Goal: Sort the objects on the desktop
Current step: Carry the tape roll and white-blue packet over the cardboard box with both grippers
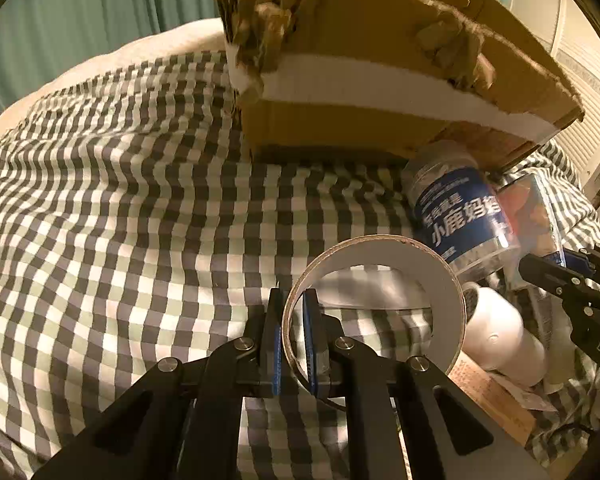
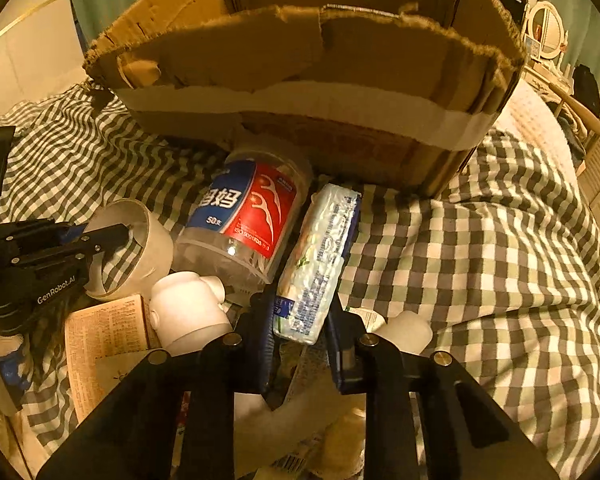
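Two fingers (image 2: 342,340) clamp the tissue pack (image 2: 318,264), lengthwise toward the box (image 2: 300,60).

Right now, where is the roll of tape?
The roll of tape stands on edge on the checked cloth, its wall pinched by the left tool, just left of the floss-pick jar and in front of the cardboard box.

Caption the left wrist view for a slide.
Left gripper clamps the wall of a tape roll on checked cloth, cardboard box behind.
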Motion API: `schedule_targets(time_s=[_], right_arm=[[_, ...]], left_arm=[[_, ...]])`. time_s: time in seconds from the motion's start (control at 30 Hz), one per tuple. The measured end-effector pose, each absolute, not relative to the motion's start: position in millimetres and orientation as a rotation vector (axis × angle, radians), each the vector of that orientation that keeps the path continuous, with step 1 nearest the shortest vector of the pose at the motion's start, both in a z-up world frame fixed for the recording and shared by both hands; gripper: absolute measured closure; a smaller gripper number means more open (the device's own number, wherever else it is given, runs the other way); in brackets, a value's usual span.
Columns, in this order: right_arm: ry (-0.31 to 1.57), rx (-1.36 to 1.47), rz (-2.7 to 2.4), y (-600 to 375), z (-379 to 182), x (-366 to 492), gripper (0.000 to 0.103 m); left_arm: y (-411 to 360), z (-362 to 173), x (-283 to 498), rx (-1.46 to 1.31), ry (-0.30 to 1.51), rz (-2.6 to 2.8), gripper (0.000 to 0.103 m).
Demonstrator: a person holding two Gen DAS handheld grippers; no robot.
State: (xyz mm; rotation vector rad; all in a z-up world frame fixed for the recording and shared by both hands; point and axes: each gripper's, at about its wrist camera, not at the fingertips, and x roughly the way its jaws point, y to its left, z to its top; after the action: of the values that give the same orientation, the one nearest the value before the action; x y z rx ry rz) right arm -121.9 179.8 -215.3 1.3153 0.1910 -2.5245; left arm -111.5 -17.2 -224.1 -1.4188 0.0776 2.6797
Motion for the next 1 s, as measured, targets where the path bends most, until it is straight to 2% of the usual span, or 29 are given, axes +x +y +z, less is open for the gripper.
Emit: schedule_targets(time_s=[0.47,1.0], right_arm=[[0.286,1.136,-2.581,187,-170,-94,0.082],[0.170,0.899,-2.678,186,-108,-76,0.082]], left_arm=[[-13,-165,-108,-1.218,0.060,2.703,0.094],[-5,-79,-68,-0.902,0.044,2.775,0.094]])
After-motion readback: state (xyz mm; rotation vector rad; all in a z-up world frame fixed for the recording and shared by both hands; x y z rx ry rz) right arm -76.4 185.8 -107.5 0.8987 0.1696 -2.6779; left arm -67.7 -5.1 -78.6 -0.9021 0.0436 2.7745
